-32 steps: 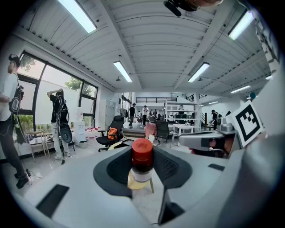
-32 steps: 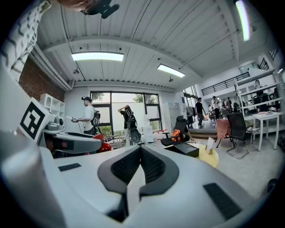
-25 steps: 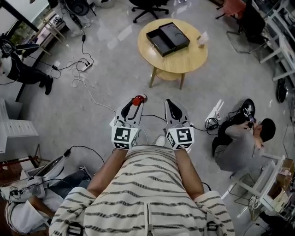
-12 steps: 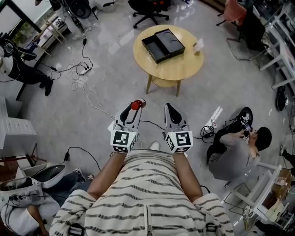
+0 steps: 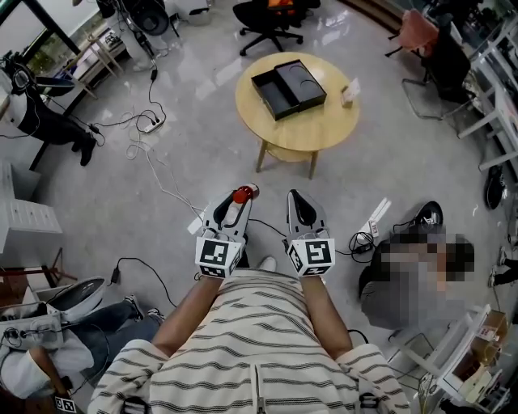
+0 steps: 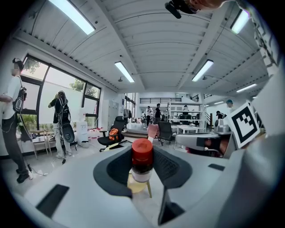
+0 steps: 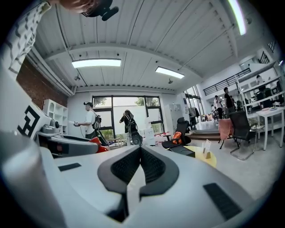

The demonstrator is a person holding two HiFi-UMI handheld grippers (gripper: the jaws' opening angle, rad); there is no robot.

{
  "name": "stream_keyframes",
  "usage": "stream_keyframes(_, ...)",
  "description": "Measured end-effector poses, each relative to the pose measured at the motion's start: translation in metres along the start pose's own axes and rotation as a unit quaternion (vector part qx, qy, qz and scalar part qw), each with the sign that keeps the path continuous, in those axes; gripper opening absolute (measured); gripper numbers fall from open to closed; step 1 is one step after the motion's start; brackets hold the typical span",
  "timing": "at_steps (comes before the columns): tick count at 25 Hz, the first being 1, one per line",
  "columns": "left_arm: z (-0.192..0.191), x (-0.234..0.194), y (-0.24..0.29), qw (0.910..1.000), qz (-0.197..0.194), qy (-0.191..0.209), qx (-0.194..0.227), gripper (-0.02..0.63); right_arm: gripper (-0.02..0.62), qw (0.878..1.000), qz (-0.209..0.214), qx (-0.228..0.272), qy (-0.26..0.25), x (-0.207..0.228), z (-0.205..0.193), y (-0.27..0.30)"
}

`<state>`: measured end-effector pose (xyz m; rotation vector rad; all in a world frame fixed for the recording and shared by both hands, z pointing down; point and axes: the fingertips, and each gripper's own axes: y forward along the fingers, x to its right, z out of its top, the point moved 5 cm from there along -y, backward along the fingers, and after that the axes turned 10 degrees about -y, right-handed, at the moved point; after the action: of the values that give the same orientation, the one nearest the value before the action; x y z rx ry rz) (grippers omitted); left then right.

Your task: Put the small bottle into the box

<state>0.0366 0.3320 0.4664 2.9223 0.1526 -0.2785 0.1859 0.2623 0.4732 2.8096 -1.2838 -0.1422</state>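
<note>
A small bottle with a red cap point(image 5: 241, 195) sits upright between my left gripper's point(image 5: 237, 204) jaws, which are shut on it. In the left gripper view the bottle point(image 6: 142, 161) fills the middle, with the pads against its sides. My right gripper point(image 5: 296, 199) is level beside the left one; in the right gripper view its jaws point(image 7: 140, 155) meet with nothing between them. The black box point(image 5: 287, 89) lies open on a round wooden table point(image 5: 324, 125) ahead of both grippers, some way off across the floor. The same box point(image 7: 181, 150) shows in the right gripper view.
A small white card point(image 5: 350, 91) stands on the table to the right of the box. Cables and a power strip point(image 5: 150, 123) trail over the floor at the left. A person point(image 5: 409, 275) sits on the floor at the right. An office chair point(image 5: 267, 12) stands behind the table.
Both grippers, the bottle still held, have moved a little towards the table. The table now sits lower in the head view. Neither gripper's jaws have changed.
</note>
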Motion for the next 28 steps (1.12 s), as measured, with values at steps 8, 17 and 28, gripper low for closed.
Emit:
stream_keyframes(8,0.001,-0.028,0.036,0.9997,-0.022,0.003,-0.005,0.147,0.018,1.0,-0.01,-0.003,-0.001,0.006,-0.008,0.041)
stream_keyframes(17,0.03,-0.098,0.12,0.9989,-0.045,-0.006,-0.009,0.147,0.018,0.999,-0.04,-0.012,0.009,0.035,-0.008,0.143)
stream_keyframes(28,0.087,-0.188,0.227,0.9928,-0.114,0.019,-0.028,0.147,0.018,0.994,-0.108,-0.019,0.007,0.069,0.032,0.27)
